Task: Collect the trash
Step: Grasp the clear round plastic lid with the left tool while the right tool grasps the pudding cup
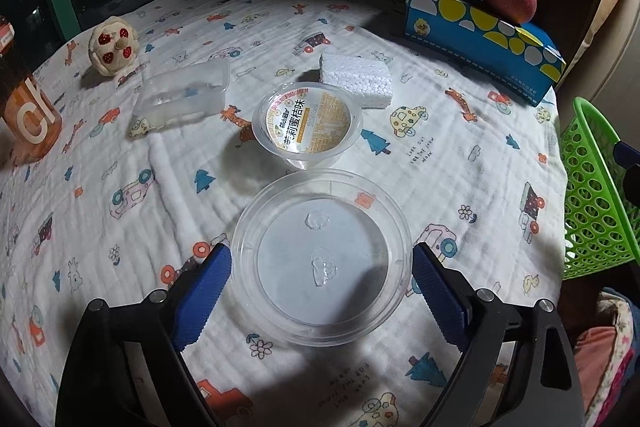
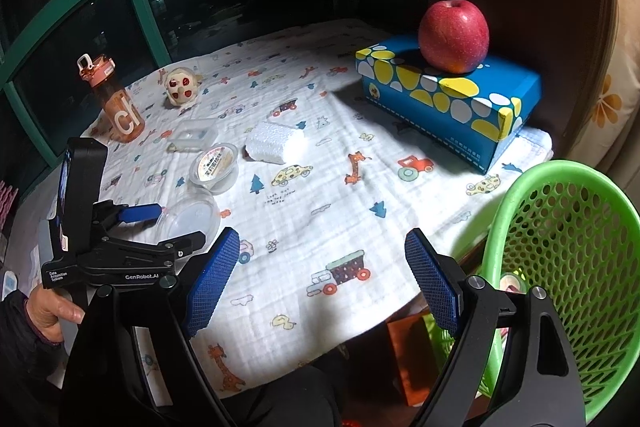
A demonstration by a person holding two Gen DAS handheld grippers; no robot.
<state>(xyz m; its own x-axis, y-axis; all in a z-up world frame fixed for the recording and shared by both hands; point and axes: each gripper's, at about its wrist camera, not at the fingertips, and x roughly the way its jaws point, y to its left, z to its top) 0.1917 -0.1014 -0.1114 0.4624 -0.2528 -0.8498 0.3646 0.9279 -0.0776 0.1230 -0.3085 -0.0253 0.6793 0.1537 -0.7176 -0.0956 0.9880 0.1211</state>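
A clear round plastic lid (image 1: 322, 261) lies on the patterned cloth between the blue pads of my open left gripper (image 1: 322, 267); the pads stand just off its rim on both sides. Beyond it are a jelly cup with a printed seal (image 1: 307, 125), a white foam block (image 1: 357, 79) and a clear rectangular box (image 1: 182, 95). In the right wrist view the left gripper (image 2: 170, 227) brackets the lid (image 2: 188, 217). My right gripper (image 2: 322, 259) is open and empty above the table's near edge, beside the green mesh basket (image 2: 568, 267).
A blue tissue box (image 2: 448, 99) with a red apple (image 2: 454, 37) on top stands at the back right. An orange water bottle (image 2: 116, 103) and a small strawberry toy (image 2: 182, 87) stand at the back left. A dark window lies behind.
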